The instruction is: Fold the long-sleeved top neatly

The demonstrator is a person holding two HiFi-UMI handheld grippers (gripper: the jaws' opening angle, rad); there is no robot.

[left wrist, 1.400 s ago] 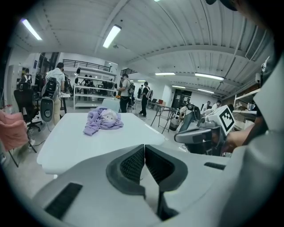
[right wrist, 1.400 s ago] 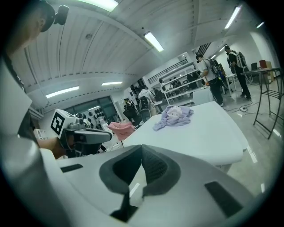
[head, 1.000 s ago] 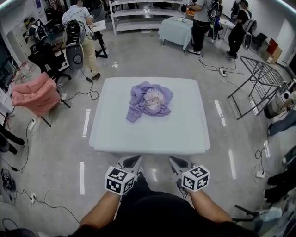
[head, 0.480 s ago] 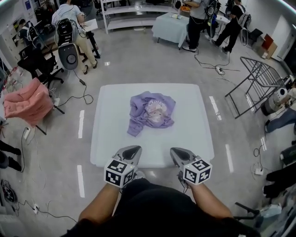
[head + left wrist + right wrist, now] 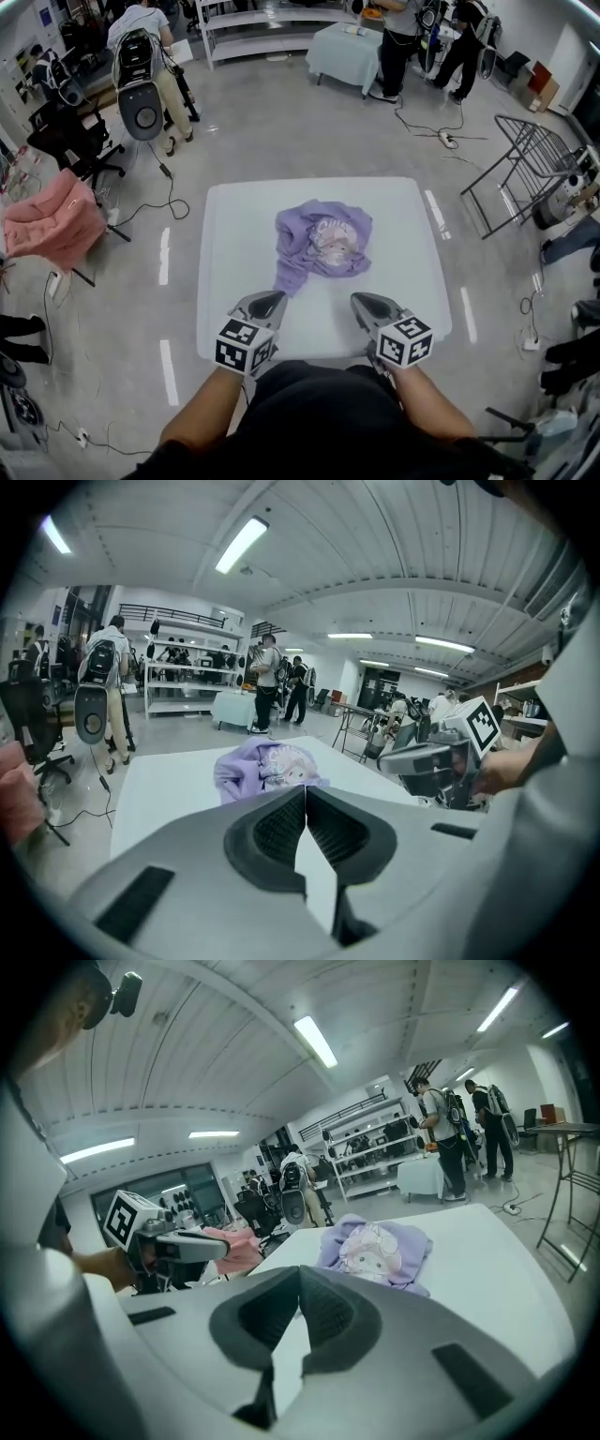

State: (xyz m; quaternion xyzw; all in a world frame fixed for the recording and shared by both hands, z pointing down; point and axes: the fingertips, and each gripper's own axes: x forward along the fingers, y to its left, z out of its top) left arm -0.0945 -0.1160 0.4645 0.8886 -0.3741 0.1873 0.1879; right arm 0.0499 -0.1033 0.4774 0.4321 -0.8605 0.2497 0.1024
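Facing top (image 5: 323, 246) on table (image 5: 234, 234): left gripper (image 5: 274, 300), right gripper (image 5: 361, 302) jaws closed, empty; people (image 5: 398, 42) beyond

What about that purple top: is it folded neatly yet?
No, the purple top lies crumpled in a heap on the white table.

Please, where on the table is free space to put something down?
The white table is bare on both sides of the purple top and along the far edge. The near edge is crowded: the sleeve, the left gripper and the right gripper.
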